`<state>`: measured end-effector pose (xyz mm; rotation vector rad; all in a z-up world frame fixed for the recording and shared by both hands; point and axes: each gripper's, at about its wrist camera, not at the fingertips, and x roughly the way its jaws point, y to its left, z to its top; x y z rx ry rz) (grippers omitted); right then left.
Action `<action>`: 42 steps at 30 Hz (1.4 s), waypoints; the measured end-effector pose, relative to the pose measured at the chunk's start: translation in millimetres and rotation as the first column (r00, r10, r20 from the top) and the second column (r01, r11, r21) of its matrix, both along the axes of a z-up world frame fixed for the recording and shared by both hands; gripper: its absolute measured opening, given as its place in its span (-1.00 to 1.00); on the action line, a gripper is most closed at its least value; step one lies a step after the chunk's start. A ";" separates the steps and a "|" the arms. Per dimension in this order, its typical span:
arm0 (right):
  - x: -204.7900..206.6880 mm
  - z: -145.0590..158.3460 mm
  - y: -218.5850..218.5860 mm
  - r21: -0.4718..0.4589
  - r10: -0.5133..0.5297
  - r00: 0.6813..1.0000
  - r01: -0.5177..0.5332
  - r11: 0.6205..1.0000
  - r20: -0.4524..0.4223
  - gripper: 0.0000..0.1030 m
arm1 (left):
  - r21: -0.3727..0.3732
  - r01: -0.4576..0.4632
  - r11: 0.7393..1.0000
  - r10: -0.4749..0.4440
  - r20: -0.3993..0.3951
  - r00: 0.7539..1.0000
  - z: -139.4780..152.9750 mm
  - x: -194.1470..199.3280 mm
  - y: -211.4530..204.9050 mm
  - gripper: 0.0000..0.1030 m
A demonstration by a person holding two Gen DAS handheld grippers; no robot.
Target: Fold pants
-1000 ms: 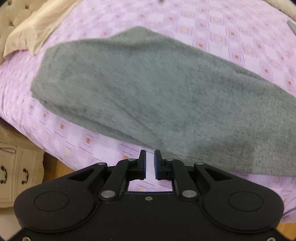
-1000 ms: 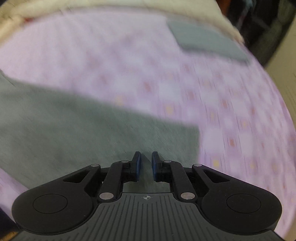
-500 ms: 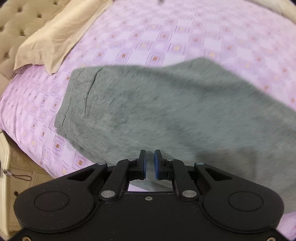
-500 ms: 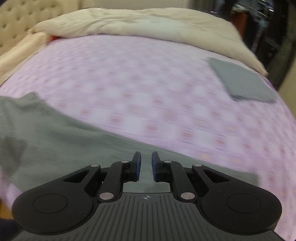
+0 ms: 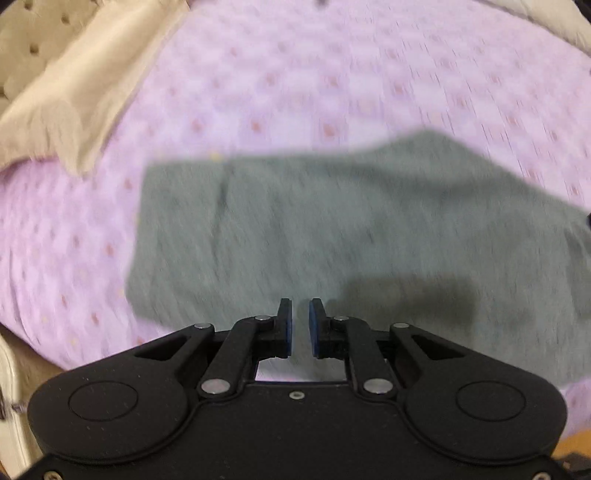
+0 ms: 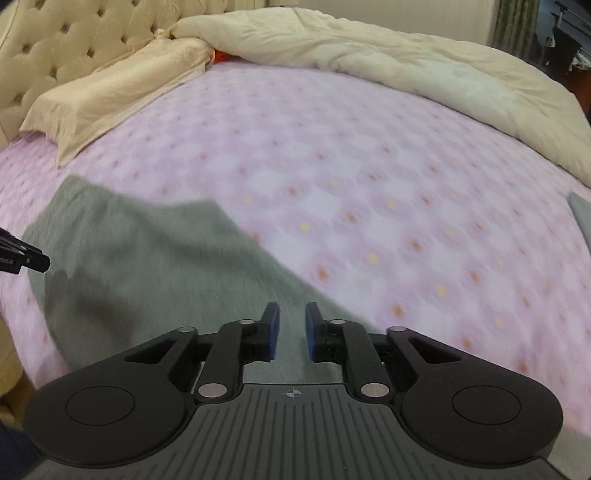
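Observation:
The grey fleece pants (image 5: pixel 332 229) lie flat on the purple patterned bed sheet (image 5: pixel 332 74), folded into a long slab; they also show in the right wrist view (image 6: pixel 147 266). My left gripper (image 5: pixel 300 314) hovers above the near edge of the pants, jaws a narrow gap apart, holding nothing. My right gripper (image 6: pixel 291 317) hovers over the other end of the pants, jaws slightly apart and empty. The tip of the left gripper (image 6: pixel 26 258) pokes in at the left edge of the right wrist view.
A beige pillow (image 6: pixel 110 92) and a tufted headboard (image 6: pixel 74 33) are at the far left. A cream duvet (image 6: pixel 406 66) is bunched along the far side. Another folded grey garment (image 6: pixel 580 218) lies at the right edge. The bed's edge is near me.
Both grippers have pulled back and risen from the pants, so more of the bed shows. The right view has swung left toward the headboard. The pants lie still.

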<state>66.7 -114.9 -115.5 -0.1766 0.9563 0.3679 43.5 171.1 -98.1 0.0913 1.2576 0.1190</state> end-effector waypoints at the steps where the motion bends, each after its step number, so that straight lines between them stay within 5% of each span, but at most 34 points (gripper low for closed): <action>1: 8.2 -3.1 3.6 0.003 0.002 1.000 -0.002 1.000 -0.004 -0.50 | 0.003 -0.008 1.000 0.008 0.005 1.000 -1.2 7.1 5.3 -0.60; 8: 52.0 -31.8 26.7 -0.021 0.040 0.998 -0.041 0.999 -0.049 -0.49 | 0.119 -0.016 0.993 0.034 -0.151 0.988 -60.9 20.5 38.1 -0.60; 13: 68.1 -33.8 54.0 0.030 0.119 0.991 -0.117 0.993 -0.056 -0.49 | 0.135 0.055 0.989 -0.038 -0.123 0.992 -64.0 0.8 34.2 -0.67; 18: 87.8 -36.8 88.3 0.073 0.199 0.978 -0.194 0.978 -0.070 -0.49 | 0.115 0.020 0.993 -0.005 -0.128 0.992 -64.0 -0.4 31.4 -0.77; 23: 105.5 -52.8 109.2 0.093 0.233 0.958 -0.220 0.971 -0.167 -0.50 | 0.093 0.018 0.995 -0.005 -0.135 0.991 -65.4 11.1 42.9 -0.78; 24: 107.1 -56.7 112.2 0.082 0.237 0.951 -0.224 0.971 -0.200 -0.52 | 0.089 0.021 0.996 -0.009 -0.135 0.991 -66.3 12.5 46.1 -0.78; 25: 105.4 -58.3 115.1 0.071 0.250 0.945 -0.240 0.968 -0.212 -0.90 | 0.084 0.023 0.996 -0.012 -0.134 0.991 -66.4 12.5 47.3 -0.78; 30: 108.3 -46.3 126.7 0.034 0.251 0.962 -0.249 0.968 -0.104 -0.96 | 0.075 0.019 0.997 -0.008 -0.136 0.991 -72.0 19.9 63.6 -0.77; 36: 113.4 -67.0 132.7 -0.009 0.241 0.965 -0.243 0.970 -0.107 -0.93 | 0.108 0.063 0.992 -0.050 -0.121 0.991 -71.1 9.0 51.1 -0.77; 42: 75.6 -15.7 78.1 0.077 0.116 0.991 -0.121 0.990 0.058 -0.81 | 0.093 0.055 0.994 -0.044 -0.126 0.991 -71.2 10.5 54.7 -0.77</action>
